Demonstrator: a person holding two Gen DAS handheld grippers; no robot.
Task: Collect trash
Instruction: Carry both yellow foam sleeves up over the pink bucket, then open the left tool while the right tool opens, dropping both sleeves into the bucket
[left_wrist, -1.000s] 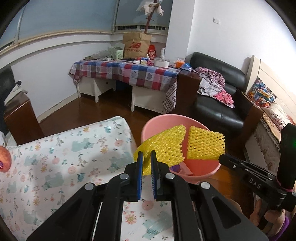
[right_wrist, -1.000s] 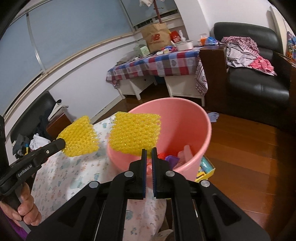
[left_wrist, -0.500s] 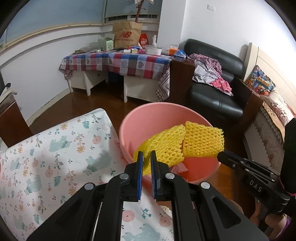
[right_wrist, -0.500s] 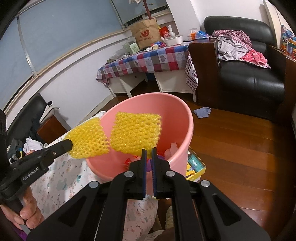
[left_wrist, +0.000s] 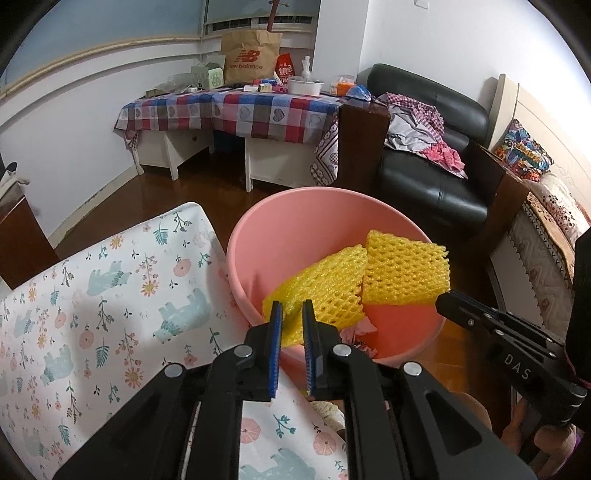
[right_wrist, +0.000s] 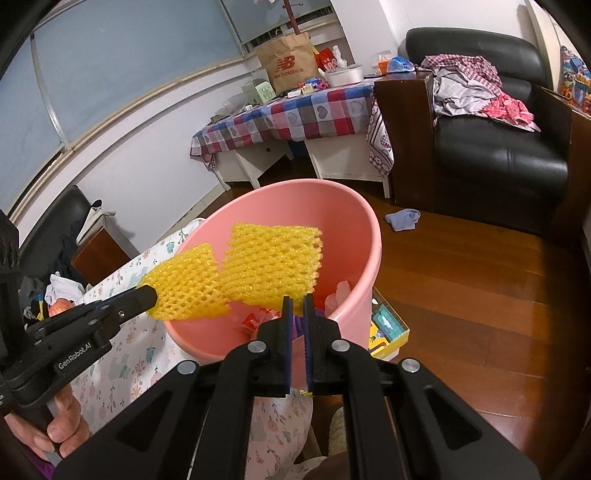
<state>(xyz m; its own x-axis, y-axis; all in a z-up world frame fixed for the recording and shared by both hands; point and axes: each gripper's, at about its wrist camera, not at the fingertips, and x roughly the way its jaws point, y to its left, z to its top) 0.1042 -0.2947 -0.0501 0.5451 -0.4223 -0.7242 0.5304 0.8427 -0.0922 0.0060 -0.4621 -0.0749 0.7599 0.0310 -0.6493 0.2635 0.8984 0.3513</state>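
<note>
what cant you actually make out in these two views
- Bottom of the pink bucket, both views: covered by the yellow foam nets and scraps.
- Left hand-held gripper, left wrist view: jaws opening, net between them; contact unclear.
- Colourful box, right wrist view: mostly behind the bucket.
- Small items on the checked table: too small.

You're looking at two yellow foam nets (open mesh, matt), a smooth pink plastic bucket, printed cloth table cover, glossy wood floor, shiny black leather sofa.
</note>
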